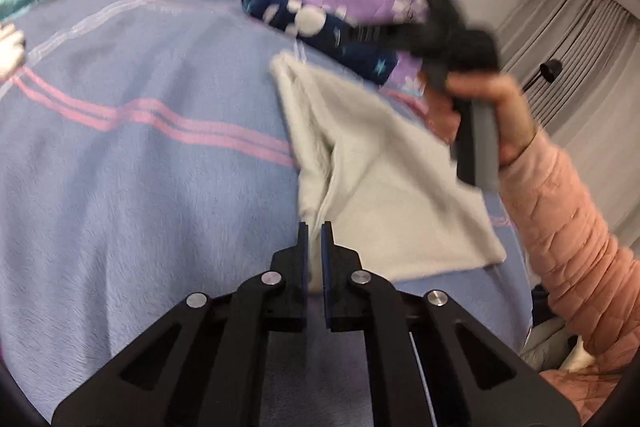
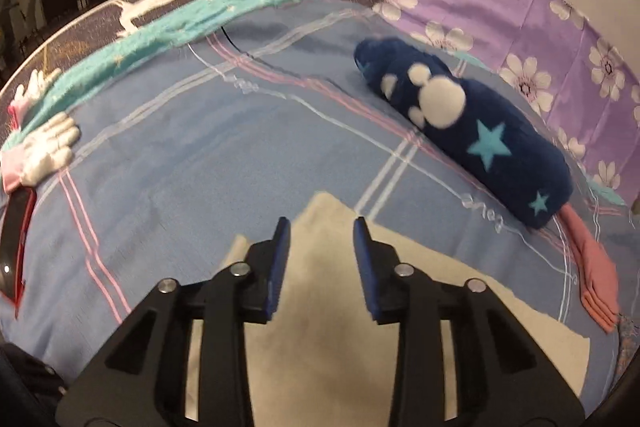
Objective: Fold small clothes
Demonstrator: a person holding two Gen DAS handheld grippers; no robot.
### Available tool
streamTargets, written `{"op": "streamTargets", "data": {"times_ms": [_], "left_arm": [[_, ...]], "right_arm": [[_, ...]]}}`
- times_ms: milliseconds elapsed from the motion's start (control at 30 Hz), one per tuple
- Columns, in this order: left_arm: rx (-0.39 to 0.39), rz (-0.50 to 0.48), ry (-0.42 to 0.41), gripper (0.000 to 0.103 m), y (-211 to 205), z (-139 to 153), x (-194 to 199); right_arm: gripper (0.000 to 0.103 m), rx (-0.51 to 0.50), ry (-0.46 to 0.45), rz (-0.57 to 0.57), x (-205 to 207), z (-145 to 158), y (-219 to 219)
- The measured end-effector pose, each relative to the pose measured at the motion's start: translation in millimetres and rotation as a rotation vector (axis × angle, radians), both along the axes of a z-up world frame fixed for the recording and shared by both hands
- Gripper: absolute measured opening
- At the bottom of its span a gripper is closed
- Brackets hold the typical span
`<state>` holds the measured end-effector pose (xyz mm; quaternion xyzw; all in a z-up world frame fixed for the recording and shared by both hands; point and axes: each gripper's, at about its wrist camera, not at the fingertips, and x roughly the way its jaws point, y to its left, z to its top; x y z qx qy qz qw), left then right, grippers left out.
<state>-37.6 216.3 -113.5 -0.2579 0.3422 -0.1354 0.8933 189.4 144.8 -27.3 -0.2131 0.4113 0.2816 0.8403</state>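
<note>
A small cream fleece garment (image 1: 384,179) lies partly folded on the blue plaid bedspread (image 1: 140,167). My left gripper (image 1: 315,227) is just at its near left edge, jaws almost closed with a narrow gap, holding nothing I can see. My right gripper shows in the left wrist view (image 1: 448,39), held in a hand above the garment's far right side. In the right wrist view the right gripper (image 2: 322,223) is open and empty, hovering above the cream garment (image 2: 320,327) near its pointed far corner.
A rolled navy fleece piece with stars (image 2: 472,131) lies beyond the garment, next to a purple flowered pillow (image 2: 520,27). Pink cloth (image 2: 596,267) lies at the right. White gloves (image 2: 52,147) and a teal fleece strip (image 2: 180,23) lie at the far left.
</note>
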Motion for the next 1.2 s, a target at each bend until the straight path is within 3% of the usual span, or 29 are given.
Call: {"op": "streamTargets", "data": {"times_ms": [100, 167, 233, 267, 300, 333, 400, 467, 567, 700, 767, 867, 967, 1033, 1133, 1200], "left_arm": [[0.021, -0.004, -0.036, 0.007, -5.8, 14.4, 6.5], [0.043, -0.008, -0.036, 0.008, -14.2, 19.4, 16.6], [0.039, -0.031, -0.037, 0.008, -20.6, 18.8, 25.4], [0.039, -0.035, -0.028, 0.008, -21.9, 17.9, 32.1], [0.054, -0.036, -0.001, 0.008, -26.1, 12.0, 38.0], [0.077, -0.029, 0.035, 0.008, -29.4, 4.0, 41.2], [0.075, -0.012, 0.105, 0.007, -27.7, -12.2, 47.0], [0.016, -0.008, 0.106, 0.006, -18.3, -13.5, 45.7], [0.008, -0.009, 0.109, 0.005, -17.9, -15.4, 44.7], [0.065, -0.003, 0.103, 0.005, -24.6, -10.7, 41.0], [0.064, -0.003, 0.102, 0.005, -24.3, -10.3, 40.4], [0.056, -0.003, 0.102, 0.005, -24.6, -11.5, 40.2], [0.07, -0.001, 0.101, 0.005, -25.8, -11.3, 41.2], [0.084, 0.001, 0.101, 0.005, -28.0, -10.7, 43.8], [0.118, 0.006, 0.099, 0.005, -32.7, -7.5, 42.3], [0.14, 0.01, 0.094, 0.005, -34.6, -5.3, 42.1]], "right_arm": [[0.035, 0.09, 0.151, -0.061, 18.4, -18.2, -6.3], [0.043, 0.113, 0.182, -0.086, 25.7, -26.1, -0.2], [0.044, 0.08, 0.192, -0.08, 28.8, -35.1, 15.6], [0.04, 0.043, 0.178, -0.079, 29.1, -40.7, 23.4], [0.026, -0.009, 0.128, -0.087, 27.9, -44.4, 30.1], [0.003, -0.038, 0.078, -0.097, 27.1, -44.2, 35.3], [0.002, 0.036, 0.075, -0.12, 28.6, -34.5, 32.2], [0.0, 0.127, 0.073, -0.115, 33.6, -24.1, 26.5], [0.0, 0.191, 0.195, -0.056, 44.4, -35.2, 23.8], [0.008, 0.205, 0.155, -0.067, 37.0, -32.4, 6.9], [0.037, 0.207, 0.054, -0.055, 19.7, -17.1, -9.1], [0.046, 0.204, -0.072, -0.027, -13.6, 1.5, -42.3], [0.048, 0.208, -0.074, -0.03, -38.0, -0.8, -77.3], [0.047, 0.215, -0.007, -0.053, -53.0, -12.5, -105.1], [0.03, 0.24, 0.109, -0.114, -72.4, -34.2, -137.1], [0.03, 0.225, 0.127, -0.134, -85.9, -45.9, -148.6]]}}
